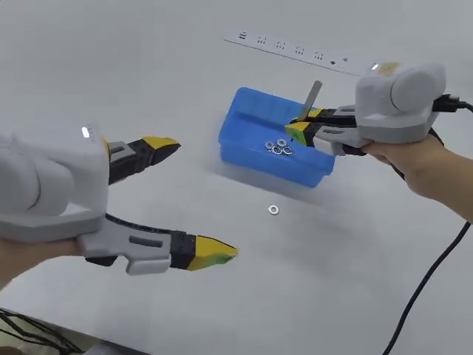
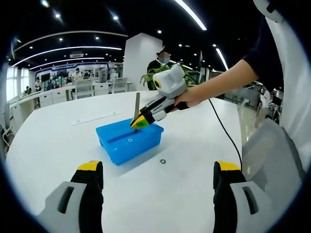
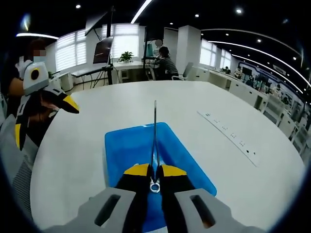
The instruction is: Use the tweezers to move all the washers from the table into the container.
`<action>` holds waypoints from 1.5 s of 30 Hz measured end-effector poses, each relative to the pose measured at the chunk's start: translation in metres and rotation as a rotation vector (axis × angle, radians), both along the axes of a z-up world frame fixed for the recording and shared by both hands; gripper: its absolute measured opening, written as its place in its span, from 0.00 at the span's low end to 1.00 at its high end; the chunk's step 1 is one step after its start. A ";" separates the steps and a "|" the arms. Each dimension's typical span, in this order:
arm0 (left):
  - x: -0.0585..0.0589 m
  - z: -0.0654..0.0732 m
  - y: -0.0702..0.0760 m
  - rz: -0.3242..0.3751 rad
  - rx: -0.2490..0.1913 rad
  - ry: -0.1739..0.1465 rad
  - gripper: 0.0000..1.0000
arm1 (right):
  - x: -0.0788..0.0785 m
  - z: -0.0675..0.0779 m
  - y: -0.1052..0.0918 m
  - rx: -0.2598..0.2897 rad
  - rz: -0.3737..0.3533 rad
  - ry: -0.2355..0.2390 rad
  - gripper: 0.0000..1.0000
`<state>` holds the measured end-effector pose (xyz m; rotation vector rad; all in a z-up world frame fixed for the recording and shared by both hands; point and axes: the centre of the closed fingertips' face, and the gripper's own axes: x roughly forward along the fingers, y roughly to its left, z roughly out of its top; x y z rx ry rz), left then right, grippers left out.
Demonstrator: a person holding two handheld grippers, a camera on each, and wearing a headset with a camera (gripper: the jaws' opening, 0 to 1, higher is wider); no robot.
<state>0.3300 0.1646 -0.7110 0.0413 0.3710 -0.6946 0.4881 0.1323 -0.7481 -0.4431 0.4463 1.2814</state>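
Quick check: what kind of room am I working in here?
Probably an open-plan office: rows of desks behind the white table, strip ceiling lights, a person seated at a desk.

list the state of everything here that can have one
left gripper, jaws open, empty, above the table
right gripper, jaws shut on the tweezers, over the container
tweezers, gripped, one end sticking up
container, open top, holding several washers
loose washer, flat on the table beside the container
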 end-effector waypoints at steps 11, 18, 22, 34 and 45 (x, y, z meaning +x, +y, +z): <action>0.045 0.023 0.012 -0.003 -0.007 -0.057 0.98 | -0.011 0.008 0.009 -0.011 0.054 -0.035 0.08; 0.085 0.041 0.005 -0.023 0.006 -0.106 0.94 | -0.026 0.009 0.016 -0.036 0.124 -0.067 0.08; 0.103 0.052 -0.007 -0.070 0.010 -0.147 0.81 | -0.033 0.010 0.020 -0.048 0.163 -0.090 0.08; 0.115 0.052 -0.037 -0.255 0.035 -0.145 0.38 | -0.043 0.014 0.022 -0.054 0.223 -0.114 0.08; 0.104 0.051 -0.049 -0.387 0.065 -0.145 0.10 | -0.048 0.016 0.025 -0.050 0.256 -0.119 0.08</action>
